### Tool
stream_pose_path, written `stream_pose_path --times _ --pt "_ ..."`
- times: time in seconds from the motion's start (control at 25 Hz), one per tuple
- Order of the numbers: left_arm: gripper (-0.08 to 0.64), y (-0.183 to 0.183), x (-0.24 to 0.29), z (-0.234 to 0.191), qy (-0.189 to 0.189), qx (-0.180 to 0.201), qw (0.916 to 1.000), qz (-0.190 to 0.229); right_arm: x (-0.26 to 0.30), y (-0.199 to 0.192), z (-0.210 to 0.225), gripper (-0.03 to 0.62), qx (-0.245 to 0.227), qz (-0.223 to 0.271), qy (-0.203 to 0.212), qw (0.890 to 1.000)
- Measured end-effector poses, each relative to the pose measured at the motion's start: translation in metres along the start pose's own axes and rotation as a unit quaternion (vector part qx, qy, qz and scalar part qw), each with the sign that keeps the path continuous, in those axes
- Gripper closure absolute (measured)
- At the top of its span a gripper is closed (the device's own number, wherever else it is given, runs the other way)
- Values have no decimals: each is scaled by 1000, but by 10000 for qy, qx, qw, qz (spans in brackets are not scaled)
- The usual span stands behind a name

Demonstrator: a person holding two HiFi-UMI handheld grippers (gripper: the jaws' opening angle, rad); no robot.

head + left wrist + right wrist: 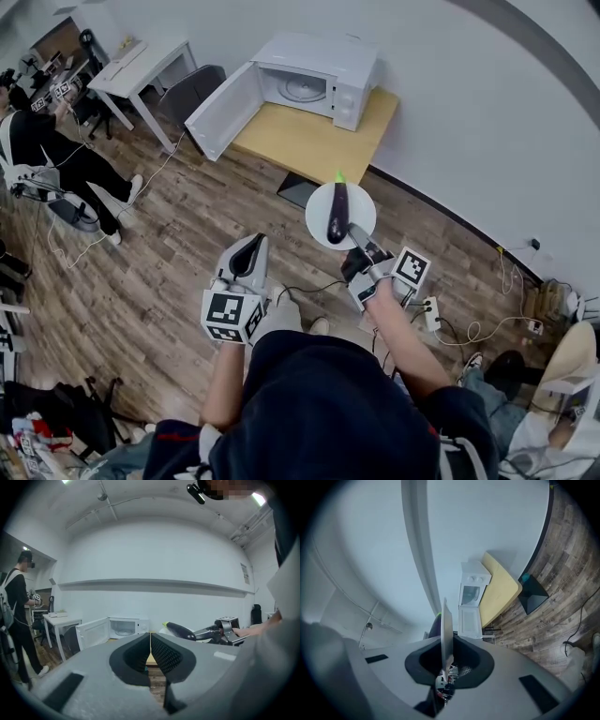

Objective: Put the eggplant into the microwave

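Eggplant [337, 214] looks smooth and roll-prone, so we hold the plate [317, 220] level by the rim that our right gripper [356, 235] pinches, while the left gripper [249, 248] is closed and empty.

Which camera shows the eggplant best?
The head view: the eggplant lies whole on the plate. The left gripper view shows it small, side-on; the right gripper view only a sliver behind the plate's edge.

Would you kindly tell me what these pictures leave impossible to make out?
Right gripper view: eggplant mostly hidden behind the edge-on plate.
Left gripper view: plate almost wholly hidden behind eggplant and left gripper.
Head view: microwave control panel too small to read.
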State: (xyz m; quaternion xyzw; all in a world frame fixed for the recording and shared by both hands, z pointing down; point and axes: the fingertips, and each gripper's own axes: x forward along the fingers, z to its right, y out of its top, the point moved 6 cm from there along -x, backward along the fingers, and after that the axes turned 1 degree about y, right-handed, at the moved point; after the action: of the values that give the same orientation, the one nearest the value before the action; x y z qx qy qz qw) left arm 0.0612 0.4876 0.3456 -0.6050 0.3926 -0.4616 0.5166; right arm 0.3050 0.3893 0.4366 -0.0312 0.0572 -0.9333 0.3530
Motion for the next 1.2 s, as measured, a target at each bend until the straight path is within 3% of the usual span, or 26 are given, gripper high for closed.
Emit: stream_pose_path --times 0.36,1.2 --pt "541 -3 30 -29 -81 -29 9999 -67 38 8 10 563 82 27 -77 9999" --pt "541 27 164 -175 -424 -239 9986 -182 221 50 14 563 364 159 -313 9987"
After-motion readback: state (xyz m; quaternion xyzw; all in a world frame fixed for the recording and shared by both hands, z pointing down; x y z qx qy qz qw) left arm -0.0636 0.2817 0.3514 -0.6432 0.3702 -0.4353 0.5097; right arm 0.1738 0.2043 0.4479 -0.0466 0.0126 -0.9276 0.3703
